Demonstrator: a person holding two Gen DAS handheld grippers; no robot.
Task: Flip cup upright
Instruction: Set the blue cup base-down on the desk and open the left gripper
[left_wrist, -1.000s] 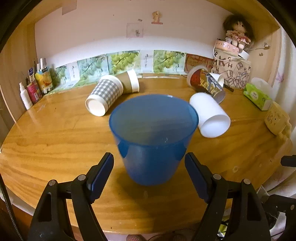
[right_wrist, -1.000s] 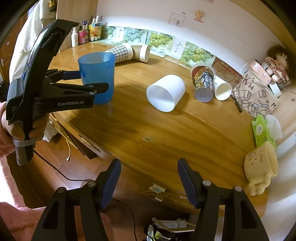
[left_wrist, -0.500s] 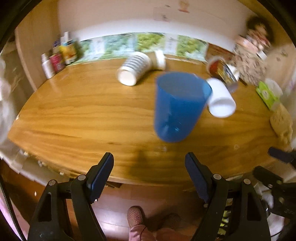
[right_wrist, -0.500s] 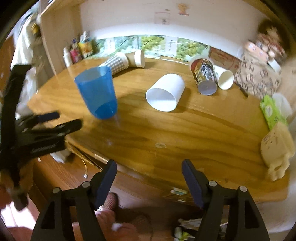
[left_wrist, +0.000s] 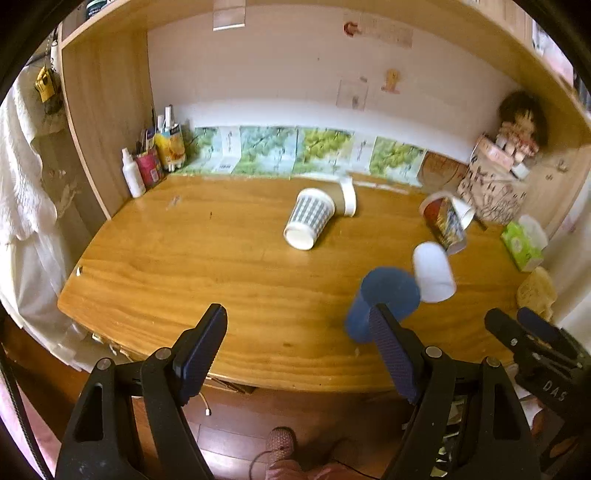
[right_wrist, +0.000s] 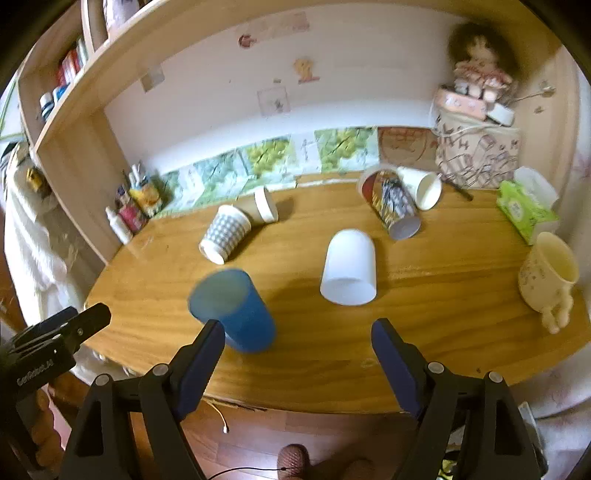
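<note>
A blue plastic cup (left_wrist: 384, 302) stands upright near the table's front edge, also in the right wrist view (right_wrist: 232, 310). A white cup (right_wrist: 349, 267) lies on its side in the middle, mouth toward me, also in the left wrist view (left_wrist: 433, 272). A checked paper cup (right_wrist: 225, 233) and a brown cup (right_wrist: 260, 209) lie on their sides behind. A printed cup (right_wrist: 391, 206) and a small white cup (right_wrist: 421, 186) lie at the back right. My left gripper (left_wrist: 299, 350) is open and empty, off the table's front edge. My right gripper (right_wrist: 297, 363) is open and empty.
Bottles (left_wrist: 151, 166) stand at the back left by a wooden side panel. A patterned bag with a doll (right_wrist: 476, 147), a green tissue pack (right_wrist: 524, 210) and a cream mug (right_wrist: 546, 273) sit at the right. The wooden table (right_wrist: 424, 314) has a curved front edge.
My left gripper let go of the blue cup and pulled back and left off the table. The cup now stands alone. My right gripper swung to face the table centre.
</note>
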